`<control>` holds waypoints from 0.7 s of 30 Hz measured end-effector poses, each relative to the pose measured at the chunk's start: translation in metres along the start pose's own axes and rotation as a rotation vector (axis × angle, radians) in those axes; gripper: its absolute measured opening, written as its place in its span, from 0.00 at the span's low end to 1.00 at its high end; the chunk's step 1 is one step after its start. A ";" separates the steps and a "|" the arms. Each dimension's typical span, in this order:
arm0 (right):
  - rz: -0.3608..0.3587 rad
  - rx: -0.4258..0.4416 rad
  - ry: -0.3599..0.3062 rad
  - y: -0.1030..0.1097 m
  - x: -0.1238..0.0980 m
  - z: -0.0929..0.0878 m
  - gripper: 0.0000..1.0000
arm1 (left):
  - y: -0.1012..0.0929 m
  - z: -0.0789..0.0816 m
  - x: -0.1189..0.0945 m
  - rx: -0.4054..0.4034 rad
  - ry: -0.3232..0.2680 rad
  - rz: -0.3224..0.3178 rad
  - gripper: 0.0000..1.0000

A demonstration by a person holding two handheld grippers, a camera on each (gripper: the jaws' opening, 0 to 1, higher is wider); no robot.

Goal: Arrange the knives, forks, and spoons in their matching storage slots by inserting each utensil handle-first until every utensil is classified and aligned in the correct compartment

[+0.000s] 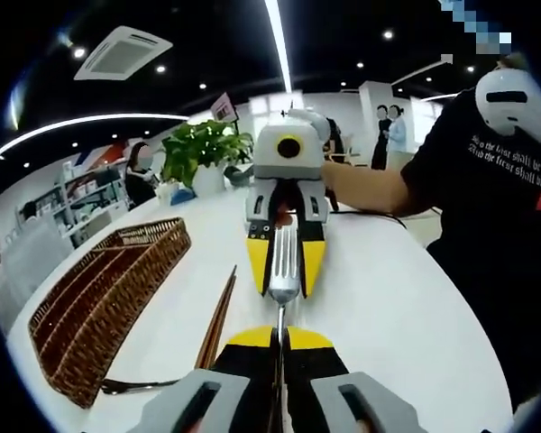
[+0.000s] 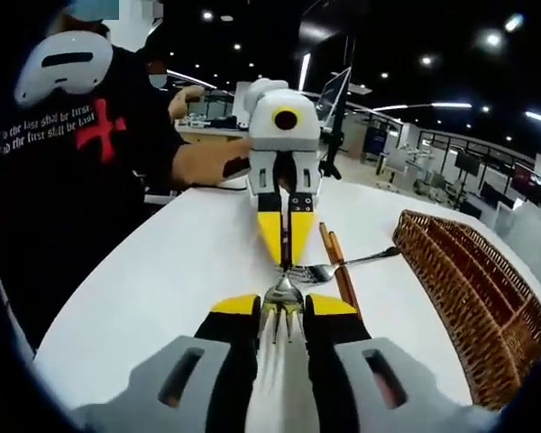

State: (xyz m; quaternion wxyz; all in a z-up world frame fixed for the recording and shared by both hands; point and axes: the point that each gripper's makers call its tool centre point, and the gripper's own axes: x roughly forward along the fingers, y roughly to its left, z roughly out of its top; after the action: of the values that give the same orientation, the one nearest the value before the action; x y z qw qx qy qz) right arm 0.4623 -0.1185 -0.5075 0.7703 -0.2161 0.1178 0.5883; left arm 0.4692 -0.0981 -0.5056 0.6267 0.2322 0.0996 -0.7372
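A silver fork (image 1: 284, 271) is held level above the white table (image 1: 397, 307) between my two grippers, which face each other. My left gripper (image 1: 280, 339) is shut on its thin handle and shows in the right gripper view as closed yellow fingers (image 2: 284, 236). My right gripper (image 2: 282, 308) has its jaws against the sides of the fork's head (image 2: 283, 317), tines pointing toward its camera. The same right gripper (image 1: 286, 263) stands straight ahead in the left gripper view. A brown wicker basket with long slots (image 1: 108, 293) (image 2: 473, 289) lies to one side.
Brown chopsticks (image 1: 218, 316) (image 2: 341, 271) lie on the table beside the basket. A second fork (image 2: 334, 268) rests across them, and its handle end (image 1: 140, 385) shows near the basket. A person in a black shirt (image 1: 496, 207) (image 2: 81, 153) stands at the table. A potted plant (image 1: 203, 149) stands beyond the basket.
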 end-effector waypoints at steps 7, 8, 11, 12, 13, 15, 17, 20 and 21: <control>-0.006 0.057 -0.025 -0.004 -0.006 0.007 0.18 | 0.003 0.004 0.000 0.051 -0.037 0.020 0.03; -0.004 0.055 -0.023 -0.003 -0.005 0.007 0.18 | 0.003 0.004 0.000 0.051 -0.037 0.015 0.03; 0.000 0.047 -0.026 -0.002 -0.004 0.008 0.18 | 0.000 -0.006 0.003 0.066 0.008 0.006 0.06; -0.001 0.043 -0.025 -0.002 -0.004 0.009 0.18 | 0.000 -0.009 0.005 0.078 0.020 0.014 0.06; 0.000 0.042 -0.023 -0.001 -0.003 0.008 0.18 | 0.001 -0.009 0.006 0.078 0.020 0.017 0.06; -0.001 0.033 -0.024 -0.001 -0.003 0.009 0.18 | 0.001 -0.006 0.005 0.061 0.009 0.014 0.04; -0.004 0.028 -0.024 -0.001 -0.003 0.010 0.18 | -0.001 -0.005 0.005 0.067 0.016 0.012 0.03; -0.007 0.022 -0.030 -0.002 -0.003 0.012 0.18 | -0.001 -0.005 0.004 0.071 0.015 0.013 0.03; -0.007 0.022 -0.030 -0.002 -0.003 0.012 0.18 | -0.001 -0.005 0.004 0.071 0.015 0.014 0.03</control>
State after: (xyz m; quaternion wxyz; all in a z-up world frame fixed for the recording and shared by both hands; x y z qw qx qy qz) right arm 0.4623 -0.1161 -0.4953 0.7764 -0.1991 0.1117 0.5875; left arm 0.4689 -0.0995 -0.5117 0.6224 0.2607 0.0765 -0.7340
